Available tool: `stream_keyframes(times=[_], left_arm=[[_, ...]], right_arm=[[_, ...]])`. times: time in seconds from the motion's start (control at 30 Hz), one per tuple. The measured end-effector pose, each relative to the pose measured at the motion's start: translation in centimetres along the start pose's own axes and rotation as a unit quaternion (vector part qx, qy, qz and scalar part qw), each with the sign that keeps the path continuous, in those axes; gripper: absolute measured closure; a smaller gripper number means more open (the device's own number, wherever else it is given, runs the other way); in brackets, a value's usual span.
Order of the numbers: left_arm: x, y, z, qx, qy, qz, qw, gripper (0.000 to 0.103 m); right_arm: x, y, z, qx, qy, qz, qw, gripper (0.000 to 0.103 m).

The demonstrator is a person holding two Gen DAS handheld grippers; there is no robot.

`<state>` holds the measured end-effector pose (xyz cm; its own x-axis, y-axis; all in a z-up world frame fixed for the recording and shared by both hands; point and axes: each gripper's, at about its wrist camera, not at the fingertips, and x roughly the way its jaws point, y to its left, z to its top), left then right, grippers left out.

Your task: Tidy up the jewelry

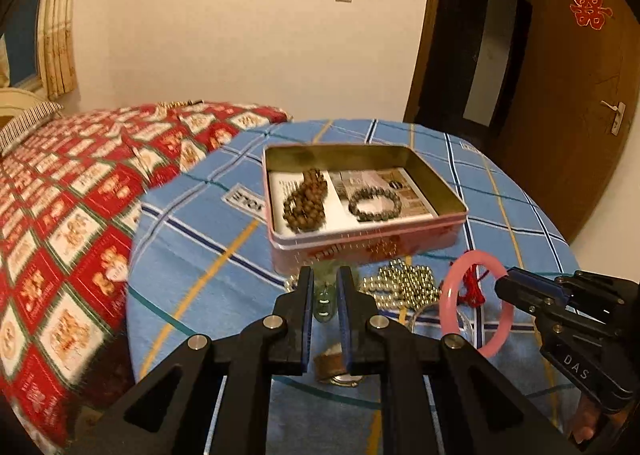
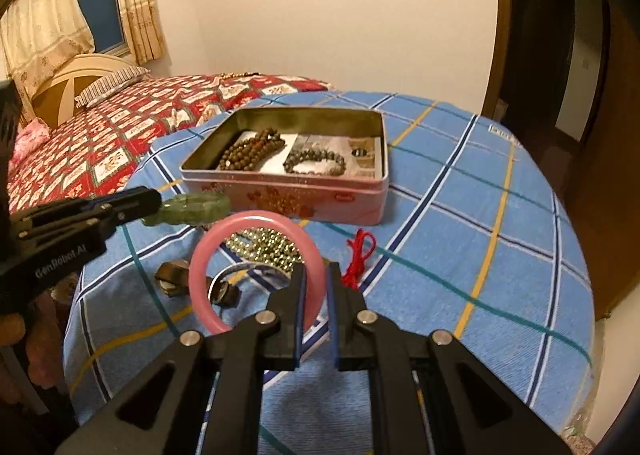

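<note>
Right tool [image 2: 316, 275] pinches pink bangle [image 2: 208, 255]; left tool [image 2: 154, 201], lettered "GenRobot AI", pinches green bracelet [image 2: 192, 207].

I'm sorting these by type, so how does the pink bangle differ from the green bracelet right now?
The pink bangle is one smooth, solid ring; the green bracelet is a string of chunky translucent stones. The bangle is opaque pink and looks wider across; the bracelet is glassy green. The right tongs grip the bangle by its rim; the left tongs pinch the bracelet. Both are held above the blue checked cloth, outside the tin.
</note>
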<state>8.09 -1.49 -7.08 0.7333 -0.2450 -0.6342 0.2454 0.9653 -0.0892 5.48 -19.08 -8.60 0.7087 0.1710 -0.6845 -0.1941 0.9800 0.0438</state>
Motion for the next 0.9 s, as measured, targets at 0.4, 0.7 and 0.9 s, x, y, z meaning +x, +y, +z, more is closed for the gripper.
stream_keyframes(times=[0.4,0.7,0.9], left_arm=[[-0.6,0.3,1.0,0.008,-0.014,-0.011,0.9998,0.103],[0.7,1.1,-2.1,-0.016,0.010,0.005,0.9998,0.035],[3.0,0.4,-2.6,-0.006,0.050,0.026,0.9984,0.034]], right_arm=[[-0.6,-0.5,1.6,-0.012,-0.021,-0.021,0.999,0.091],[-0.4,-1.0,0.7,-0.003,-0.011,-0.016,1.000,0.091],[0.2,-0.6,0.4,-0.002,-0.007,-0.004,1.000,0.091]])
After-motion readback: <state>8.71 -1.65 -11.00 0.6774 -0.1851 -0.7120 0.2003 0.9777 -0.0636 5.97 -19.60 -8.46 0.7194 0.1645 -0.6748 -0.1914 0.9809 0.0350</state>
